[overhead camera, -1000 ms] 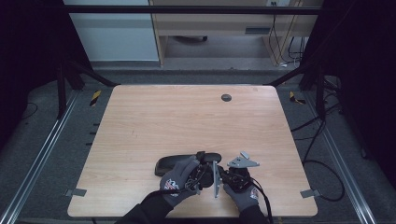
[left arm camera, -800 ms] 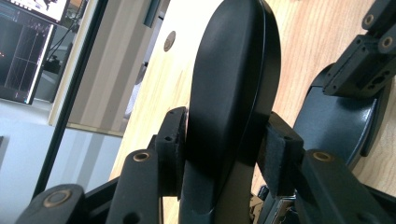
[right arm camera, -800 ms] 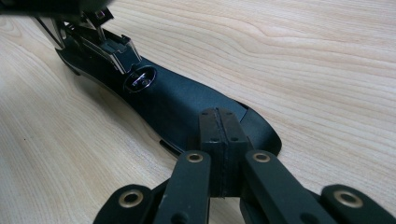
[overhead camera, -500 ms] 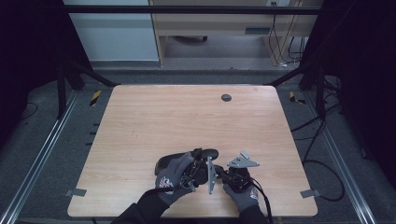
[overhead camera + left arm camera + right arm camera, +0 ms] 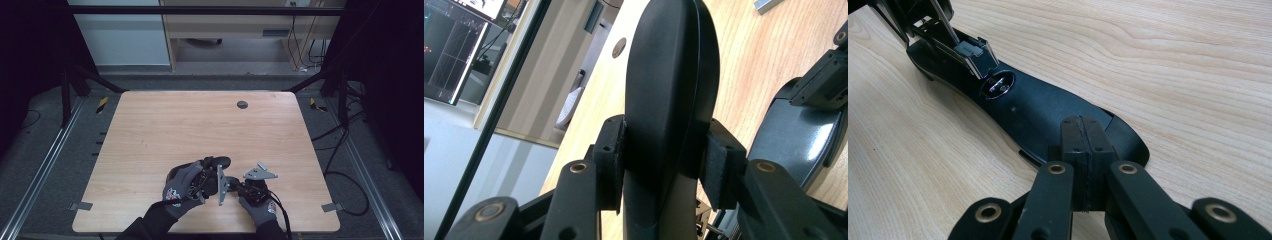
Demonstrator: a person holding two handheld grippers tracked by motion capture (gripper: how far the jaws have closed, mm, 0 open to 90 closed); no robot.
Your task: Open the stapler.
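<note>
My left gripper (image 5: 664,165) is shut on a black curved shell (image 5: 669,85), which stands on edge between its pads. In the high view that shell (image 5: 218,162) sticks out beyond the gloved left hand (image 5: 184,189) near the table's front edge. A flat black base piece (image 5: 1038,110) with a round metal part and a metal clip lies on the wood. My right gripper (image 5: 1082,145) is shut, pads together, with its tips resting on the near end of that base. The base (image 5: 794,140) also lies below and right of the held shell.
The wooden table (image 5: 200,125) has a small dark round hole cover (image 5: 242,104) at the back. Metal frame rails (image 5: 50,155) run along both sides. Cables (image 5: 345,180) lie on the floor at the right. A screen (image 5: 459,45) glows beyond the table.
My left hand has lifted a little with the black shell in its jaws. The right hand has kept still on the base piece.
</note>
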